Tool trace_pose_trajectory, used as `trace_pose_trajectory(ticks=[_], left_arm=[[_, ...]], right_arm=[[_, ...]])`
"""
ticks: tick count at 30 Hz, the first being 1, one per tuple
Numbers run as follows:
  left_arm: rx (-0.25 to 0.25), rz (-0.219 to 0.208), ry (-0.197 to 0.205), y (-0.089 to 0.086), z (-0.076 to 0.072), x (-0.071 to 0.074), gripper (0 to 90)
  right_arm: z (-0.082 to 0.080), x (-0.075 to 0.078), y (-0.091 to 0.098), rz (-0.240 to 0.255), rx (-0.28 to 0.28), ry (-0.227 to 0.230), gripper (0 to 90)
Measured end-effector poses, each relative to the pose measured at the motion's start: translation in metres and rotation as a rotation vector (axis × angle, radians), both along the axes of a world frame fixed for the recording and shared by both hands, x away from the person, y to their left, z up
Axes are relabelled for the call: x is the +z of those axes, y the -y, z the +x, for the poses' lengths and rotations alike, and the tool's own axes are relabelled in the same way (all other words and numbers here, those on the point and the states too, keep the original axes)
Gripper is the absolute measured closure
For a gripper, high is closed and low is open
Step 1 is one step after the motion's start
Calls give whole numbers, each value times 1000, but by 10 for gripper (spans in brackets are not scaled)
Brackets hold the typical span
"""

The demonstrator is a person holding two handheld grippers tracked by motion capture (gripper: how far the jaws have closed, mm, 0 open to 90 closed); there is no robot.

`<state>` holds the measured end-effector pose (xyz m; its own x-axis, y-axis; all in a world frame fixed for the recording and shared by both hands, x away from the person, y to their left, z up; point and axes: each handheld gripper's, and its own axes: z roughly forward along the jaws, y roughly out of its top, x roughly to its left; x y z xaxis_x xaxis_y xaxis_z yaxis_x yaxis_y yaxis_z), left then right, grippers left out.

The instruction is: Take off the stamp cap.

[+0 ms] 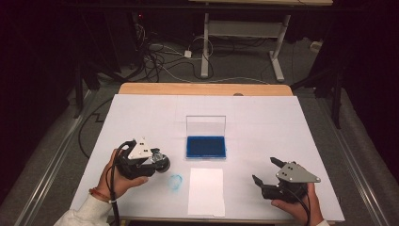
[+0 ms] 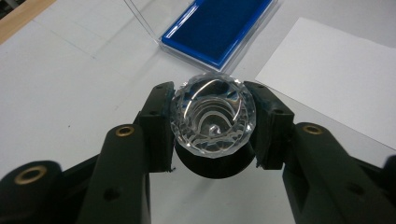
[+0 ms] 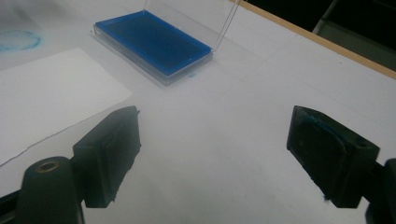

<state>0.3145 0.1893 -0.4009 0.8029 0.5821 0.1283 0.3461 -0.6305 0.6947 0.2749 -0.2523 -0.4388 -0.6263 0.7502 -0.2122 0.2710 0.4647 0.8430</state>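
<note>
Stamp with faceted clear knob point(image 2: 213, 114) clamped in the left gripper point(image 1: 157, 162); right gripper point(image 1: 266, 171) released and holding nothing.

Left gripper view: both pads press the knob's sides, its black base showing just below between the jaws, above the white table cover point(image 1: 263, 122). Ahead of these jaws lies the blue ink pad point(image 2: 219, 25) in its clear case with the lid raised; a white paper sheet point(image 2: 336, 74) lies ahead and to their right. High view: a faint blue ring mark point(image 1: 175, 181) sits on the cover just beside the left gripper, between it and the sheet. Right gripper view: jaws stand wide apart over bare cover, nothing between them; ink pad ahead and to their left, sheet near the left jaw. The two grippers are well apart, the sheet between them.
</note>
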Motion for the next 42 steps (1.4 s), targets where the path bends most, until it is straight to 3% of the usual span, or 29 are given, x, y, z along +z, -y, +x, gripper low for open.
trace_pose_trajectory(ticks=[9,24,32,42], left_arm=[[8,-27,1,-3,-3,0,547],[-46,-53,35,14,-2,13,548],[-78,-67,46,29,5,19,548],[-120,-97,64,50,13,29,548]], right_arm=[[3,0,-3,2,7,-4,178],[3,-1,-10,-33,14,-8,198],[6,1,-14,-26,19,-7,193],[11,5,-36,-28,72,5,173]])
